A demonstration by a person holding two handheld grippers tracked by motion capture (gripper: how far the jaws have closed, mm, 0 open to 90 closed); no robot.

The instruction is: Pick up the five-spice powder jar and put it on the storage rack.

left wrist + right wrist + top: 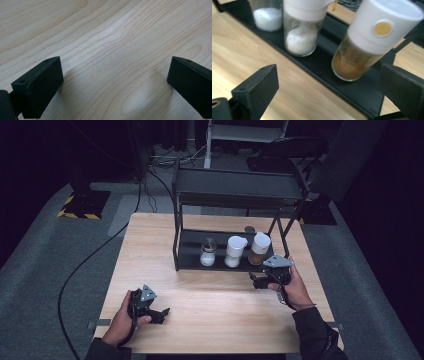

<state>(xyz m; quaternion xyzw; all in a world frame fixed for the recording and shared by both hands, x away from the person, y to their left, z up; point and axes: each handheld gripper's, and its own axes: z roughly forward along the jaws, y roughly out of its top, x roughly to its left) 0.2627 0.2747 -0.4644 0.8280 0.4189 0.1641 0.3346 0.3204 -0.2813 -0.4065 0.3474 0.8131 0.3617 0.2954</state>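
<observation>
The right tool (327, 92) (jaws wide, like the left tool's (115, 87)) faces the brown spice jar (359, 53).

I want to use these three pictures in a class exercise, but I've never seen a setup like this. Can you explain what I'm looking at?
A person sits at a wooden table, holding a hand-held two-jaw tool in each hand. The wide picture comes from above. The other two come from cameras riding on each tool. The left gripper hovers open over bare wood. The right gripper, also open, faces a black rack holding three jars: two with white powder and one with brown powder. Nothing is held.
</observation>
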